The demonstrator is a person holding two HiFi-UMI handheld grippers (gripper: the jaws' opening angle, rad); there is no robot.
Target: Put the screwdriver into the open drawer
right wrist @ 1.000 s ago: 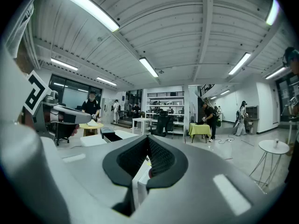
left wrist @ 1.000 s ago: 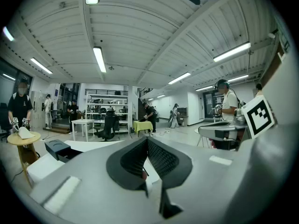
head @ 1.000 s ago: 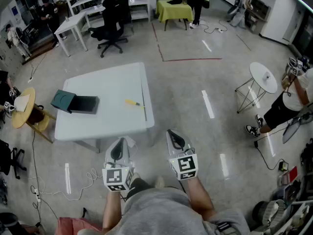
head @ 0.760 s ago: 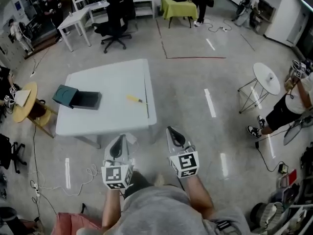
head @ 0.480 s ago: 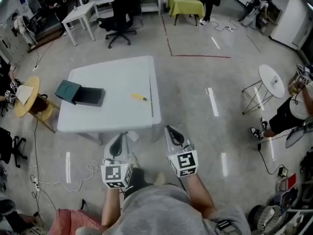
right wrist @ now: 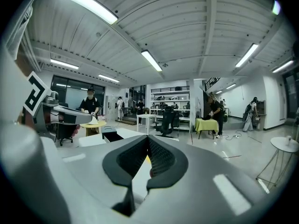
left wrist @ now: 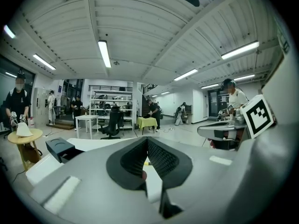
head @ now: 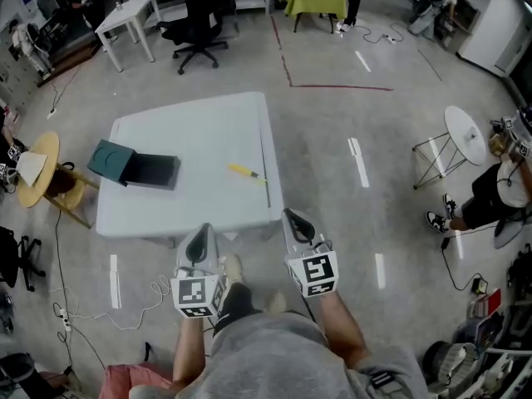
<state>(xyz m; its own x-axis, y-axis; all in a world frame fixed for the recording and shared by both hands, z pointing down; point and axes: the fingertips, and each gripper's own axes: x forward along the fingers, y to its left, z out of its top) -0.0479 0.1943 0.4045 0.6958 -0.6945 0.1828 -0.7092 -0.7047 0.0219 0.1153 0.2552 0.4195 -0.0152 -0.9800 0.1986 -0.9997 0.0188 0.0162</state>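
Task not started. The slim yellow-handled screwdriver [head: 247, 173] lies on the pale rectangular surface [head: 191, 210], well apart from the dark teal open drawer [head: 150, 171]. Left tongs [head: 202, 233] and right tongs [head: 293, 219] are pressed together and empty at the near edge. Pickup and placing remain.

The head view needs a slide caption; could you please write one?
Shut and empty, the left gripper and right gripper held before a white table with yellow screwdriver and open drawer.

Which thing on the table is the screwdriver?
Find the big white table mid-frame in the head view. The screwdriver lies near its right edge, apart from the dark drawer box at the left. It is the only slim, yellow-handled thing there.
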